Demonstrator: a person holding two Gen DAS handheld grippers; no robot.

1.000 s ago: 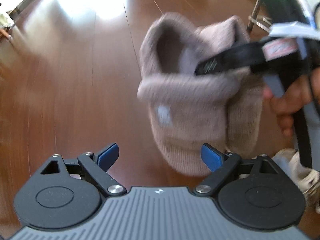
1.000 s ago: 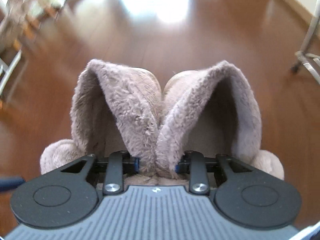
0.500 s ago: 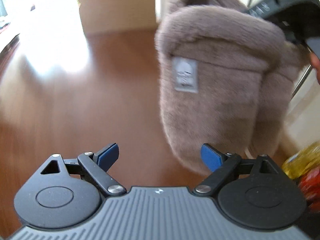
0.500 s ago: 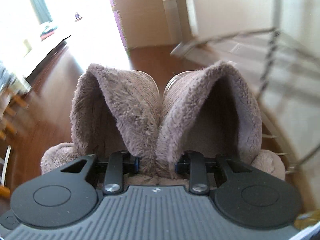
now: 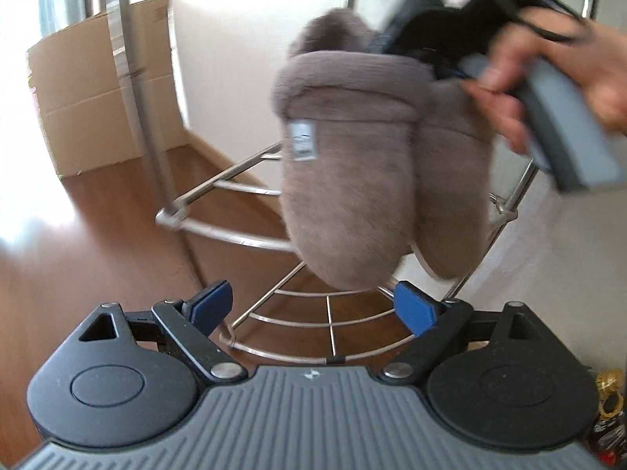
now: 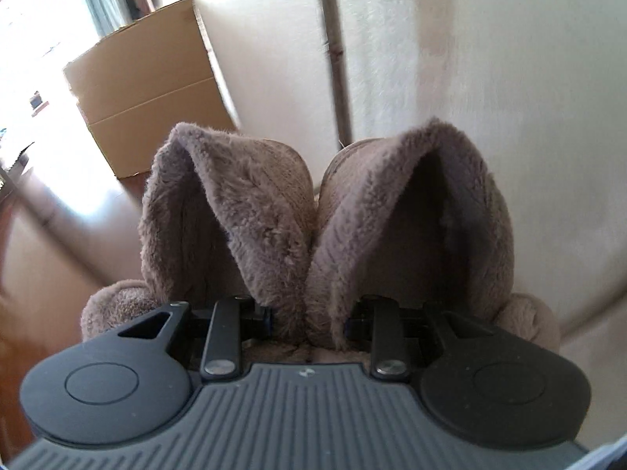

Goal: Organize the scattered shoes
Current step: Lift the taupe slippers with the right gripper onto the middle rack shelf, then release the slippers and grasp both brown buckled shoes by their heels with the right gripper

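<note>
A pair of fluffy taupe slippers (image 6: 309, 235) hangs toes down, their inner edges pinched together between the fingers of my right gripper (image 6: 307, 319), which is shut on them. In the left wrist view the same slippers (image 5: 352, 180) dangle in the air above a metal wire shoe rack (image 5: 250, 235), carried by the right gripper's black body (image 5: 439, 31) and a hand (image 5: 548, 66). My left gripper (image 5: 313, 307) stands open and empty below the slippers, its blue pads (image 5: 211, 301) wide apart over the rack's lower wire shelf.
A cardboard box (image 5: 102, 90) stands on the brown wooden floor (image 5: 78, 258) against the cream wall (image 6: 490, 78). A metal upright of the rack (image 6: 335, 58) runs up the wall. Colourful items (image 5: 607, 411) show at the lower right edge.
Both grippers have risen from over the bare floor and swung toward the wall. The wire rack and cardboard box have come into view, and the slippers now hang above the rack.
</note>
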